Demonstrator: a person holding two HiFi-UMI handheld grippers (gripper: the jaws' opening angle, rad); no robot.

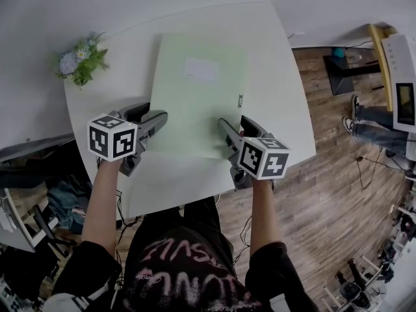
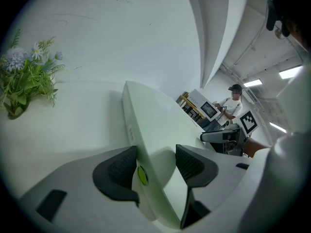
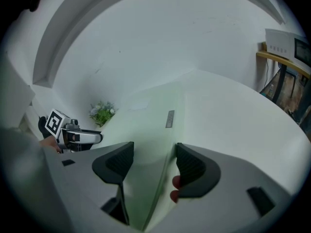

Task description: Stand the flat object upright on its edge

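White table [image 1: 276, 57] fills the scene under two hand-held grippers and one pale green folder [image 1: 195, 103], which lies flat on it with its long side running away from the person. The left gripper [image 1: 151, 117] sits at the folder's near-left corner. In the left gripper view its jaws stand apart astride that corner, one pad against the folder's [image 2: 155, 130] thin edge and the other just off its top face. The right gripper [image 1: 235, 127] sits at the near-right corner. In the right gripper view its jaws are also spread, with the folder's [image 3: 146, 125] edge running up between them, closer to the right-hand pad and clear of the other. Each gripper shows in the other's camera, well apart across the folder's near end.

One white label [image 1: 200, 69] sits on the folder's far half, and one small dark tag [image 1: 240, 100] lies near its right edge. A single bunch of artificial flowers [image 1: 81, 60] rests at the table's far-left corner, well apart from the folder.

Wood flooring [image 1: 338, 194] spreads to the right, where a seated person's legs [image 1: 377, 132] show beside a white machine [image 1: 403, 77].
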